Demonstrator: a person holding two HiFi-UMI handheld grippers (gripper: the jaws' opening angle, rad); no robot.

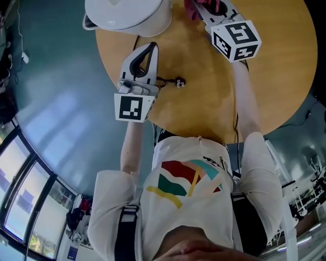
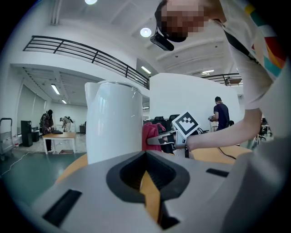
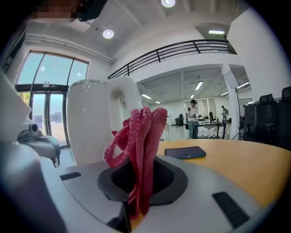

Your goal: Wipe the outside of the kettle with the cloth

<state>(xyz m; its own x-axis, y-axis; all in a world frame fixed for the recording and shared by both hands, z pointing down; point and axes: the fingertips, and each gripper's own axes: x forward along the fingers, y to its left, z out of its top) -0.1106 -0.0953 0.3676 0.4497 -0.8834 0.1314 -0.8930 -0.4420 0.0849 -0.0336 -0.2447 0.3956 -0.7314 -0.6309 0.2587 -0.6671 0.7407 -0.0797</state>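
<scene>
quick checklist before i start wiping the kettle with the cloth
1. Cloth gripped: ok, the right gripper is shut on it.
2. Kettle upright on the table: ok.
3. Cloth against the kettle wall: not ok, the head view shows a gap.
4. Left gripper steadying the kettle: not ok, it is shut, empty and short of the kettle.
5. Phone out of the way: ok, it lies apart from the kettle.

The head view's top edge cut off much of the kettle (image 1: pixel 127 12) and nearly all of the cloth (image 1: pixel 192 9).
</scene>
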